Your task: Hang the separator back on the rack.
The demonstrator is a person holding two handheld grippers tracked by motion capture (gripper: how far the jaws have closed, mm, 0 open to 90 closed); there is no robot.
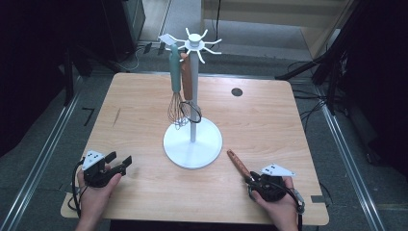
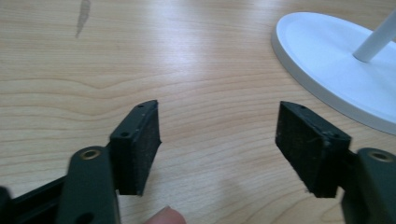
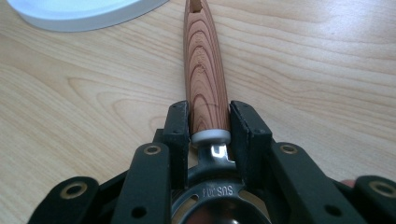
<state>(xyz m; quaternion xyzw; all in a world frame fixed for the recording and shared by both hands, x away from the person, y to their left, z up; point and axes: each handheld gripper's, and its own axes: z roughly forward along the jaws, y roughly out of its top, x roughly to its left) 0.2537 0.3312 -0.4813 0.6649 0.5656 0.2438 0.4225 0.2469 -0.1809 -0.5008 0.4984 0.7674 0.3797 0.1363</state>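
Near table edge (image 1: 192, 217), right claw (image 3: 208, 123) gripping utensil (image 3: 205, 74)

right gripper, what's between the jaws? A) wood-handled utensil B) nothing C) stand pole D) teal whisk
A: in the right gripper view the right gripper has its pads pressed on both sides of the wood-handled utensil, near its white collar, and the handle points out toward the white stand base.

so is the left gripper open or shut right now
Open: the left gripper has its jaws wide apart, with bare wooden table between them.
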